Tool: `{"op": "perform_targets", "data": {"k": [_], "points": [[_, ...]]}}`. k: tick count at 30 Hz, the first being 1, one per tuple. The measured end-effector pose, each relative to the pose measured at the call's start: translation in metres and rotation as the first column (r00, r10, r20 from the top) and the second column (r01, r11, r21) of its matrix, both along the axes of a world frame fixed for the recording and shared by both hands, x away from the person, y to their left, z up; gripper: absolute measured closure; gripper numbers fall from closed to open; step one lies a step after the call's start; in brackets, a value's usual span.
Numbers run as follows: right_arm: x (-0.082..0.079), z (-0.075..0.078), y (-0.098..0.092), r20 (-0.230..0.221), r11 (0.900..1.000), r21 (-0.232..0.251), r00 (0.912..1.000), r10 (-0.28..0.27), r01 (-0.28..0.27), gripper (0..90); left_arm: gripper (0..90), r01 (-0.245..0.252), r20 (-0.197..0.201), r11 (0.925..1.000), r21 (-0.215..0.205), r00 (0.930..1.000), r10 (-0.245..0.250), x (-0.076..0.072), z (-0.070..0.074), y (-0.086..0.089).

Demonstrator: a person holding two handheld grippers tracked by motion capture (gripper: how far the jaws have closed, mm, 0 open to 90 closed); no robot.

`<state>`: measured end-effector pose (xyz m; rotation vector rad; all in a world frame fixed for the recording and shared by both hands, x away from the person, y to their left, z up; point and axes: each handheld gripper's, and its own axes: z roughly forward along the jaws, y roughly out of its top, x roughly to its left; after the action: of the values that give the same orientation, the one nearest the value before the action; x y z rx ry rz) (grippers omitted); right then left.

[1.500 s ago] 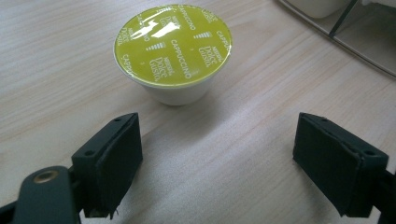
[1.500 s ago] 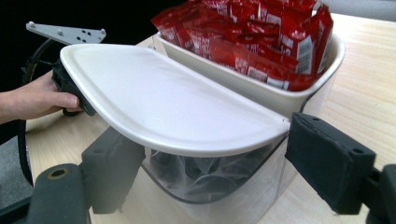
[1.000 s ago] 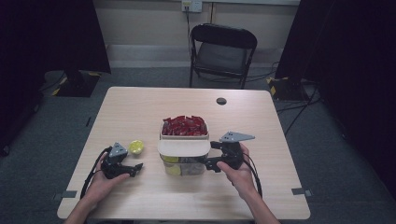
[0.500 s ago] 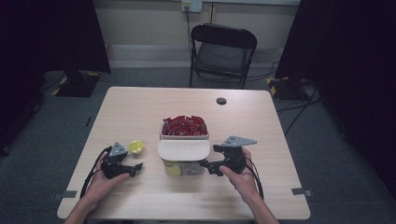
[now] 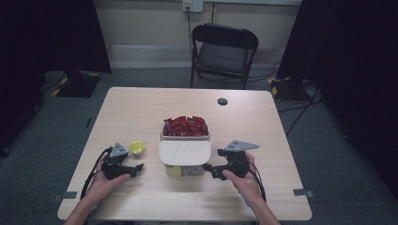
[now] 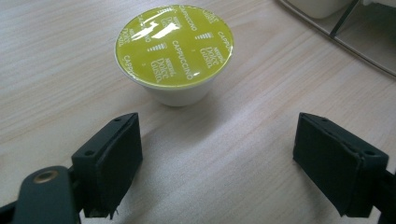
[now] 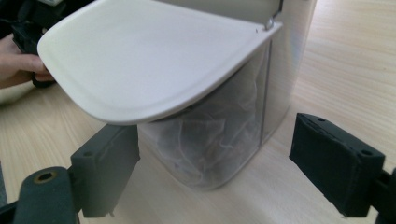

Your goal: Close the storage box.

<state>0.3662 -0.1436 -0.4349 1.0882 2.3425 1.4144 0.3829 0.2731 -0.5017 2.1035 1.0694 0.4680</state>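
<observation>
The left gripper stood wide open and empty; the round yellow-green foil-topped coffee capsule sat just beyond its jaws, far-right, nearer this hand.

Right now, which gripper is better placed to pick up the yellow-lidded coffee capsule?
Left. The left gripper has open jaws facing the yellow-lidded coffee capsule just ahead. The right gripper sits across the white lidded bin, beside its lid.
</observation>
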Motion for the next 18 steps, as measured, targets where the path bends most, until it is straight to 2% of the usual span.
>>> {"op": "perform_targets", "data": {"k": [11,18], "points": [[-0.002,-0.003,-0.012,0.0,0.999,-0.02,0.9993,-0.037,0.037,15.8,15.2,0.0,0.0,1.0,0.0,1.0,0.0,0.0,0.0,0.0],[0.0,0.005,-0.023,0.019,0.997,0.003,0.9968,-0.077,0.077,15.7,14.9,-0.001,0.002,1.0,0.006,1.0,0.001,0.001,0.0,0.001]]}}
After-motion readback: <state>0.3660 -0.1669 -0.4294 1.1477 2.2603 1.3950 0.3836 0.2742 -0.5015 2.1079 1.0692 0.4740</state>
